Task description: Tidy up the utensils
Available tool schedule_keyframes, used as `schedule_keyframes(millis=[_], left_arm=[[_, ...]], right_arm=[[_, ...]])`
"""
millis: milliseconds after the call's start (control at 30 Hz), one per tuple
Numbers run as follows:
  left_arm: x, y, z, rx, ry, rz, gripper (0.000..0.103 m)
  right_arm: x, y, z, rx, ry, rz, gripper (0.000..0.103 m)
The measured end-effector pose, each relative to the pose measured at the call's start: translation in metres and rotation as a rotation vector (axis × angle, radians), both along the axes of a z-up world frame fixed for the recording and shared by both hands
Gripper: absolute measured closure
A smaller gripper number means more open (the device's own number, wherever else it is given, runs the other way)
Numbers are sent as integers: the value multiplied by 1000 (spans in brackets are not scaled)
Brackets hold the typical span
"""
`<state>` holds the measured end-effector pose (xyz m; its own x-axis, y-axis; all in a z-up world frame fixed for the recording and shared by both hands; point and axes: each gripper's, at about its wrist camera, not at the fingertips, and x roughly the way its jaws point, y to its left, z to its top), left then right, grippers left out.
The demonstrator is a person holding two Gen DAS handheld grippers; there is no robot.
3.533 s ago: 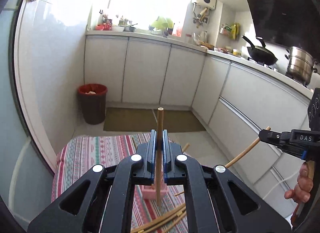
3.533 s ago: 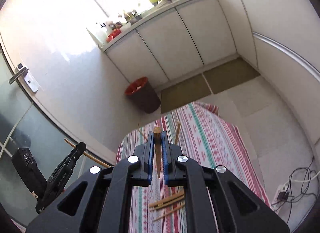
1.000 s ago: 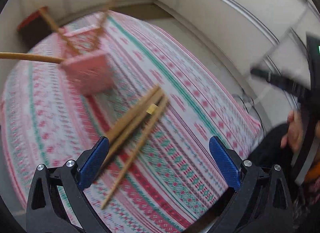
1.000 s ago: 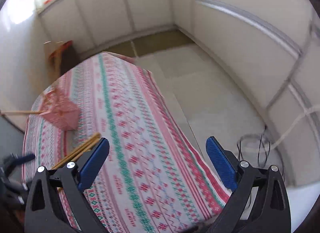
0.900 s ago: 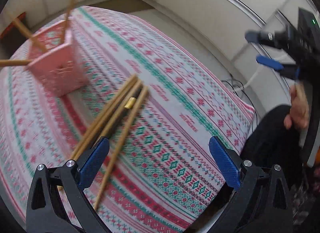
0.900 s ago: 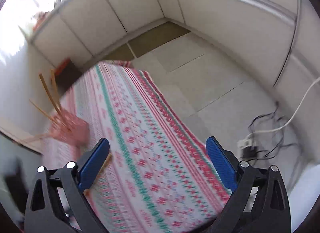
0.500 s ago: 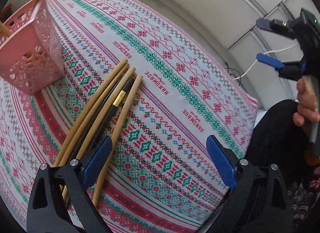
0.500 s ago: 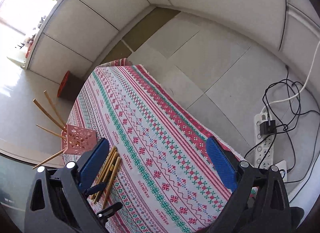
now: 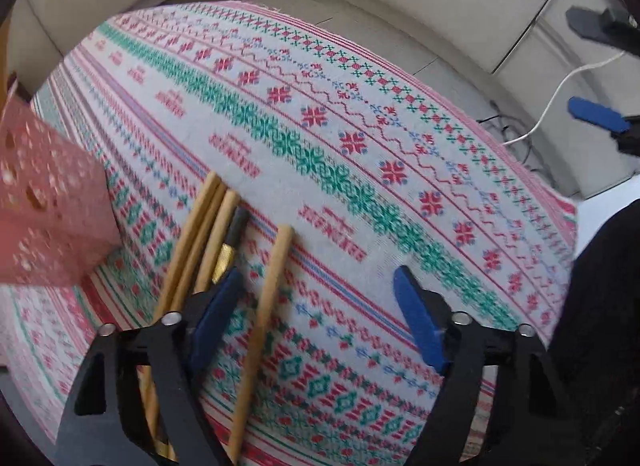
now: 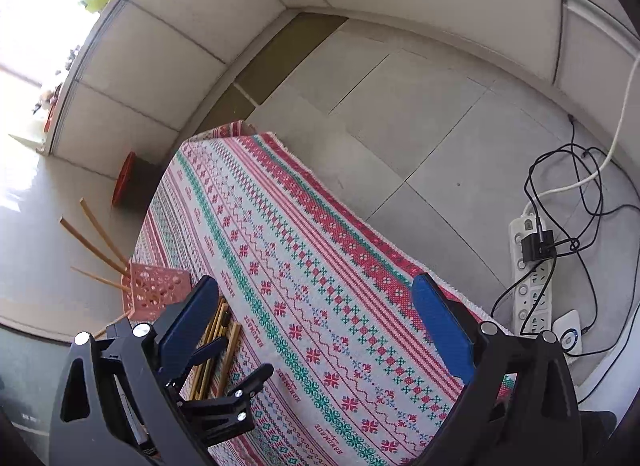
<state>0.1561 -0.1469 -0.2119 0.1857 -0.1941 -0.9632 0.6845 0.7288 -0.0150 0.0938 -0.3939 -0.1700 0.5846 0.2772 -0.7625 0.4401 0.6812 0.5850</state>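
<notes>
The left tongs (image 9: 316, 314), which have just been closing, point down at a loose bamboo chopstick (image 9: 262, 330) lying between their released jaws on the patterned desk (image 9: 360, 113), just right of 4 more chopsticks (image 9: 200, 242). A pink basket (image 10: 156, 290) holding upright chopsticks stands just beyond them. The right tongs (image 10: 316, 330) hover released and empty over the cloth.

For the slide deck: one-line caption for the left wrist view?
Left gripper closing around a lone chopstick on the patterned tablecloth.
</notes>
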Motion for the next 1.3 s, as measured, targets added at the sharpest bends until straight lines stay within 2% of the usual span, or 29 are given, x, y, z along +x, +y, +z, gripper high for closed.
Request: schedule_keyframes(millis=[33, 133, 167, 200, 233, 300, 467, 500, 633, 767, 800, 867, 1000, 1100, 1300], left_arm=[[1, -5, 0, 15, -13, -5, 37], [4, -12, 2, 8, -31, 19, 55], [3, -12, 4, 6, -31, 27, 66], [3, -11, 6, 6, -32, 41, 83], [4, -7, 7, 7, -27, 61, 90], [2, 15, 8, -11, -18, 93, 96], [-20, 55, 19, -62, -18, 186, 97], [-25, 62, 26, -74, -30, 200, 97], [-52, 107, 73, -209, -102, 306, 97], [-78, 155, 106, -316, -172, 393, 97], [-82, 169, 112, -343, -187, 417, 97], [-85, 187, 121, -394, -209, 449, 97], [-88, 195, 139, -466, -254, 462, 97], [-93, 202, 148, -495, -275, 454, 96], [-94, 216, 152, -548, -286, 456, 96]], right_arm=[[1, -2, -2, 9, 8, -5, 9], [3, -2, -6, 20, 27, -7, 9], [4, -1, -6, 16, 30, -4, 9], [5, 3, -6, 6, 33, 6, 9], [7, 7, -6, -6, 36, 17, 9], [10, 18, -5, -45, 43, 53, 9], [24, 58, -14, -137, 118, 185, 9], [27, 66, -18, -145, 140, 209, 9], [41, 102, -29, -150, 196, 285, 9], [61, 136, -44, -71, 246, 264, 11], [65, 143, -47, -48, 268, 260, 18], [72, 157, -58, -7, 320, 250, 26], [80, 174, -53, -72, 350, 186, 31], [86, 181, -55, -104, 391, 140, 31], [99, 215, -55, -271, 452, 112, 27]])
